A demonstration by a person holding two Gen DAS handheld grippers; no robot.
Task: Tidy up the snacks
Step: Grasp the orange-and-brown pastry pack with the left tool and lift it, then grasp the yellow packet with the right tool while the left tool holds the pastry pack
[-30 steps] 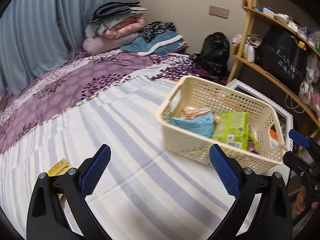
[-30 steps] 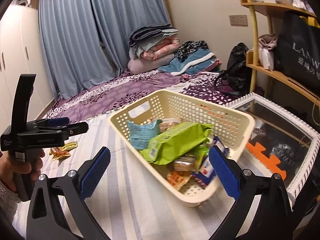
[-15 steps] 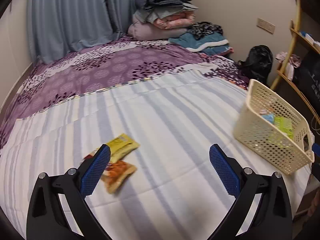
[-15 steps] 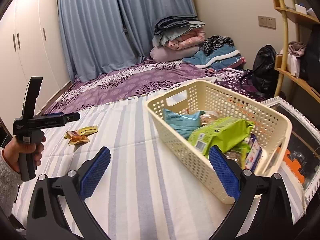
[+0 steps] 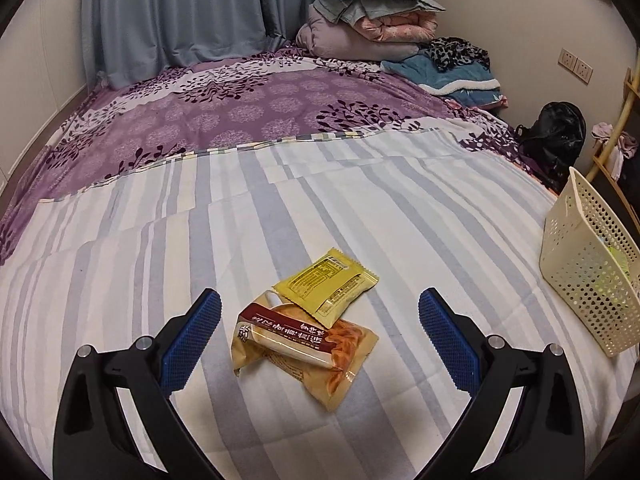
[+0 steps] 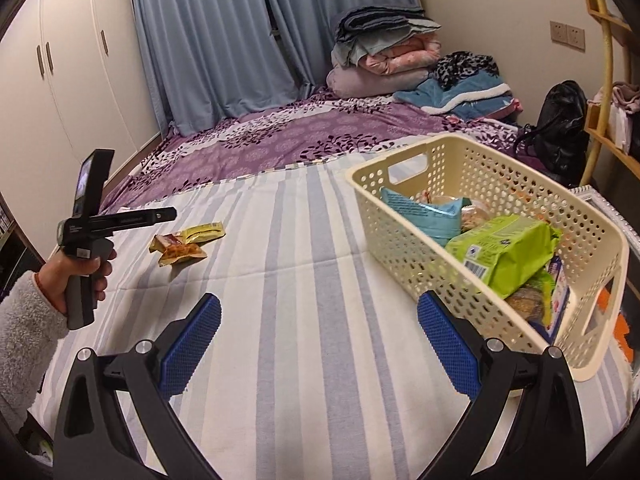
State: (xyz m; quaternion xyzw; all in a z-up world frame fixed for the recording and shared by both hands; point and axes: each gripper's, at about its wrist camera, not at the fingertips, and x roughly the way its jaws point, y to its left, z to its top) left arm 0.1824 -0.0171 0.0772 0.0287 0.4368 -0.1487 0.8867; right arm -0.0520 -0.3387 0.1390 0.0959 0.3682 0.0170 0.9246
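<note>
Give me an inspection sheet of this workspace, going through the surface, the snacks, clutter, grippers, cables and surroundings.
Surface: bed with a striped sheet, purple floral cover behind it.
Job's things: yellow packet overlapping an orange packet, with a red-and-white bar lying on it, all loose on the sheet; cream basket apart from them, holding a green pack, a blue bag and other snacks.
Clutter: folded bedding and clothes at the far end.
Grippers: left gripper open over the loose packets, empty; right gripper open, empty, beside the basket.
Cables: nothing seen.
Surroundings: curtains, wardrobe, black bag, wooden shelf.
</note>
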